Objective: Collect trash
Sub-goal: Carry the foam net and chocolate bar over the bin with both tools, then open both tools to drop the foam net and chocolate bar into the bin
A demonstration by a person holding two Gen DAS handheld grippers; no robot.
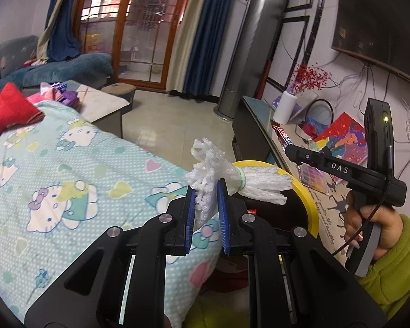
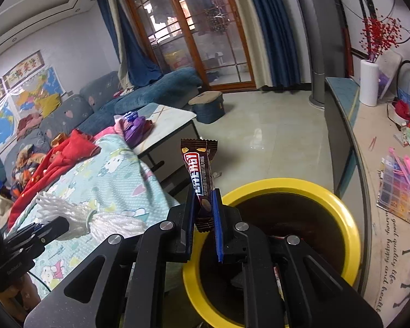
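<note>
My left gripper (image 1: pixel 207 191) is shut on a white foam net bundle (image 1: pixel 221 175) tied with a green band, held above the bed edge beside the yellow-rimmed trash bin (image 1: pixel 309 194). The bundle also shows in the right wrist view (image 2: pixel 95 218). My right gripper (image 2: pixel 205 199) is shut on a brown snack wrapper (image 2: pixel 201 180), held upright over the near left rim of the bin (image 2: pixel 344 218). The wrapper's end shows in the left wrist view (image 1: pixel 283 135), with the right gripper (image 1: pixel 289 149) to the right of the bundle.
A Hello Kitty blanket (image 1: pixel 68 169) covers the bed at left, with red clothing (image 1: pixel 5 109) on it. A low cabinet (image 2: pixel 339 125) with a white vase (image 2: pixel 369 82), bead box (image 2: pixel 399 191) and clutter runs along the right. A white coffee table (image 2: pixel 166 125) and stool (image 2: pixel 209 104) stand beyond.
</note>
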